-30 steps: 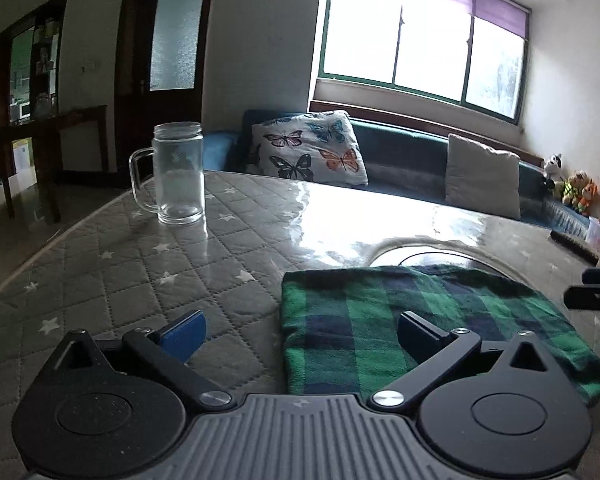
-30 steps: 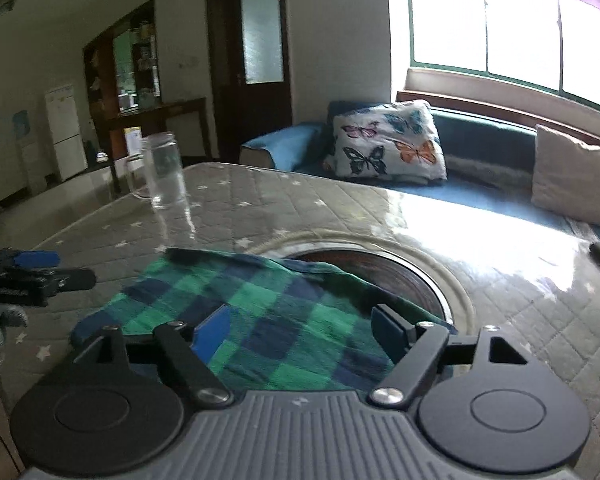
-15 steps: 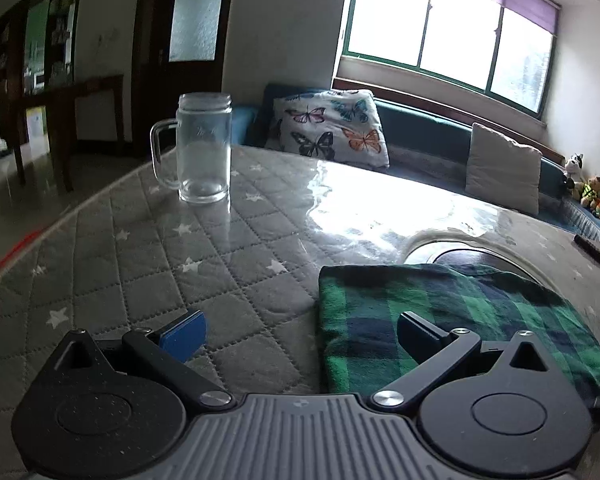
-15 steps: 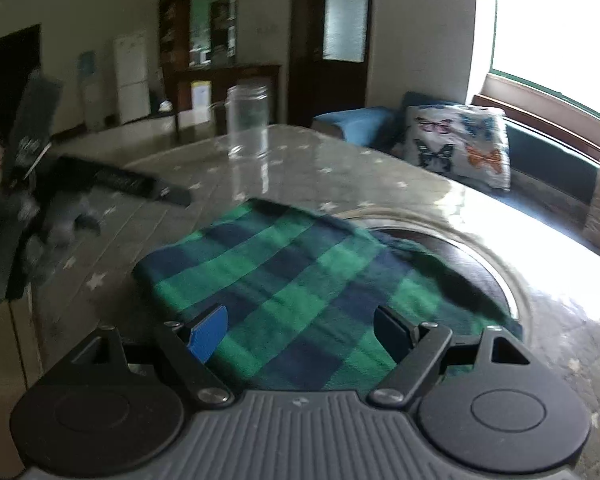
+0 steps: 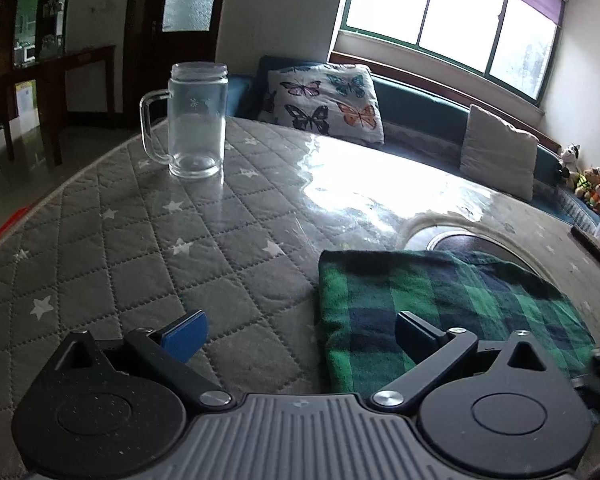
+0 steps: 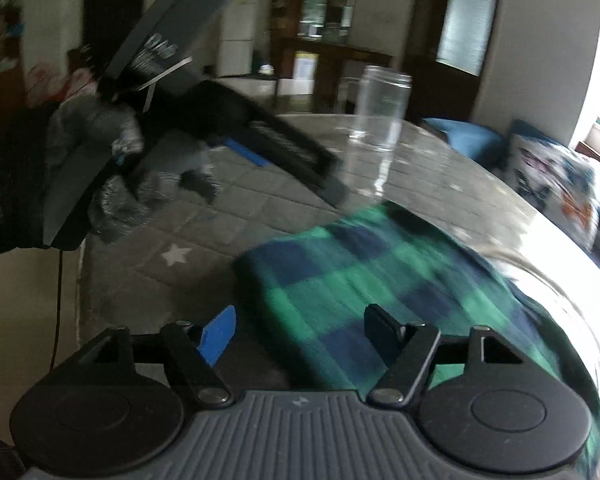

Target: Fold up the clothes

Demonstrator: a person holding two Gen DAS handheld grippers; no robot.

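A folded green and navy plaid cloth lies flat on the grey quilted table. My left gripper is open and holds nothing. It straddles the cloth's left edge, with the blue pad over bare table and the black finger over the plaid. My right gripper is open too, low over the near corner of the cloth, and that view is blurred. There the left gripper shows at upper left, in a grey-gloved hand.
A clear glass mug stands at the table's far left, beyond the cloth. A round dark inset in the tabletop lies partly under the cloth. A sofa with cushions runs along the window wall. A dark flat object sits at the far right edge.
Both views have swung left. The left gripper has shifted left to the cloth's left edge, nearer the mug. The right gripper has turned towards the left gripper. The cloth lies as before.
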